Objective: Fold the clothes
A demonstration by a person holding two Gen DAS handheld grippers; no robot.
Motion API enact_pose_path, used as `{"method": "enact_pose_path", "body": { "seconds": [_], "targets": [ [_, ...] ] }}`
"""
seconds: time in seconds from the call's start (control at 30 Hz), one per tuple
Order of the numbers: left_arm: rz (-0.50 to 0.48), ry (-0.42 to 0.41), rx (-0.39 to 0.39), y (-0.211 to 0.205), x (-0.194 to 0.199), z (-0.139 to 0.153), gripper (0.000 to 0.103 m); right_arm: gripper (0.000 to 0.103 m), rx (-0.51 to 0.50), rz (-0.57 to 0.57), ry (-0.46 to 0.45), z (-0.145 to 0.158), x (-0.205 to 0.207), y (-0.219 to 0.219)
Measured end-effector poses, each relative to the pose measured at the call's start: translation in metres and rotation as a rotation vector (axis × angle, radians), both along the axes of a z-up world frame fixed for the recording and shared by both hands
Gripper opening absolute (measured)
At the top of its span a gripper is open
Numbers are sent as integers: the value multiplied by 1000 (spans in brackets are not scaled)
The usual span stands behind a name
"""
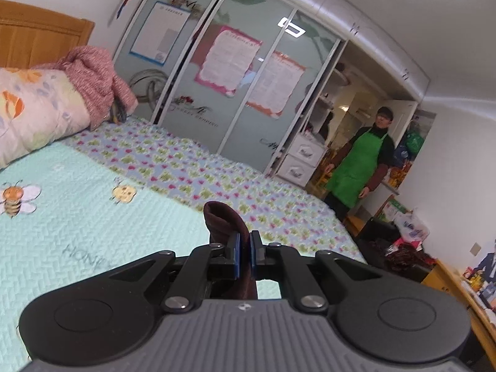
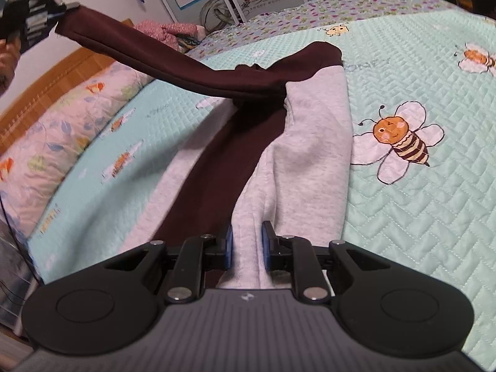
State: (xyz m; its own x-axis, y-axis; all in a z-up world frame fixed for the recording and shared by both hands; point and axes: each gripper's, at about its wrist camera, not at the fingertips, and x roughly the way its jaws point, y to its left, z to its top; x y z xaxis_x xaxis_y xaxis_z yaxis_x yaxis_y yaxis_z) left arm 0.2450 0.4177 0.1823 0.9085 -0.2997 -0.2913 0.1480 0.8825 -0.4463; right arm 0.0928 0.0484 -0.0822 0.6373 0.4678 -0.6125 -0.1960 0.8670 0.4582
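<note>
In the left wrist view, our left gripper (image 1: 245, 249) has its fingers clenched on the dark maroon cuff (image 1: 221, 220) of a sweatshirt sleeve, the fabric bunching up above the blue pads. Below lies the bed's mint quilt (image 1: 77, 232) with bees on it, its floral border further off. A rolled floral duvet (image 1: 37, 105) and a pink knitted garment (image 1: 93, 74) sit by the wooden headboard (image 1: 37, 40). A person in a green apron (image 1: 356, 167) stands beside the sliding wardrobe (image 1: 235, 71).

In the right wrist view, our right gripper (image 2: 247, 241) grasps a fold of the grey sweatshirt (image 2: 313, 142) between its fingers. The garment lies on the quilt (image 2: 418, 232), grey body with maroon parts. One maroon sleeve (image 2: 161, 62) stretches taut, lifted off the bed toward the upper left, where the left gripper (image 2: 66, 6) pinches its end.
</note>
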Motion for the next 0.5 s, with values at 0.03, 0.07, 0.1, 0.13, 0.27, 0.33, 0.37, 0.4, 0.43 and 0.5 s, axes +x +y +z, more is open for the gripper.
{"method": "enact_pose_path", "body": {
  "seconds": [0.03, 0.07, 0.1, 0.13, 0.27, 0.33, 0.37, 0.4, 0.43, 0.5],
  "targets": [
    [-7, -18, -8, 0, 0, 6, 5, 20, 32, -1, 2, 2, 1, -2],
    [-12, -43, -12, 1, -3, 12, 5, 20, 66, -1, 3, 5, 3, -4],
    [-15, -67, -15, 1, -5, 18, 5, 20, 85, 4, 2, 7, 4, -4],
    [-13, -90, -15, 2, -8, 22, 5, 20, 97, 11, 0, 9, 5, -3],
    [7, -49, 46, 1, -11, 2, 5, 21, 46, 43, 19, 2, 7, 9],
    [14, 27, 59, 3, -7, -22, 5, 22, 1, 48, 35, -6, 8, 15],
    [22, 58, 51, 6, -6, -34, 5, 24, -28, 53, 41, -11, 8, 19],
    [31, 87, 45, 9, -5, -46, 5, 25, -51, 57, 47, -14, 8, 21],
    [41, 107, 50, 12, -5, -59, 5, 27, -64, 63, 53, -17, 6, 23],
    [66, 152, 54, 17, -5, -82, 5, 34, -94, 90, 52, -18, 2, 26]
  ]
}}
